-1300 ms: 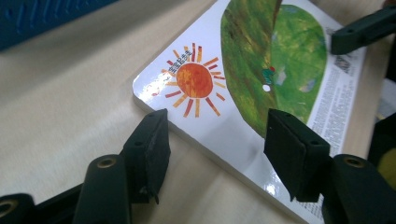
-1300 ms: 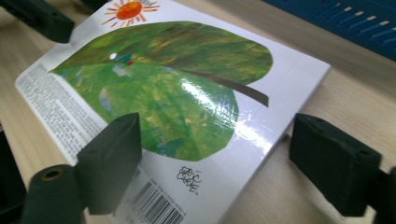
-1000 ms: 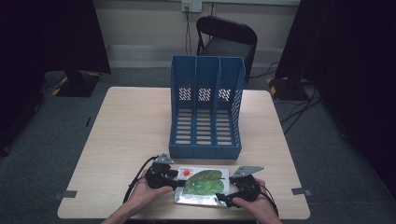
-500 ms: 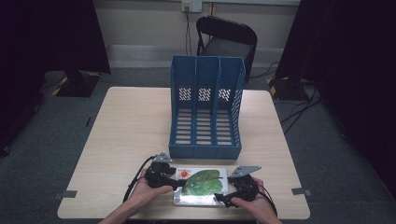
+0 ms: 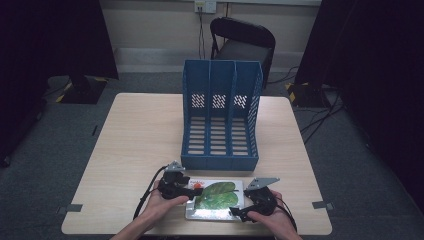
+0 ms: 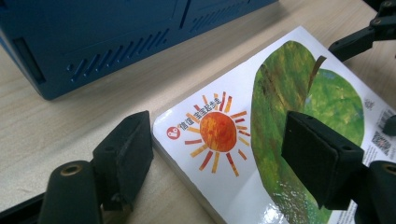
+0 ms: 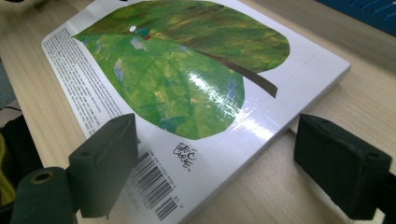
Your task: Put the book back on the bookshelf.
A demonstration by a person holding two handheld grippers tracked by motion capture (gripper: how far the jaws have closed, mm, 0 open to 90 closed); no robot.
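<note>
Left gripper (image 6: 219, 154): jaws just opened, apart astride book (image 6: 280, 140) corner, not gripping. Right gripper (image 7: 215, 163): jaws wide, book corner between, unheld.

Light wooden table (image 5: 135, 150) bearing blue file rack (image 5: 221, 117) and picture book (image 5: 216, 200).

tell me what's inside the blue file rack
The three slots of the blue file rack look empty; slatted floors show through. The spots right behind its low front wall are hidden.
</note>
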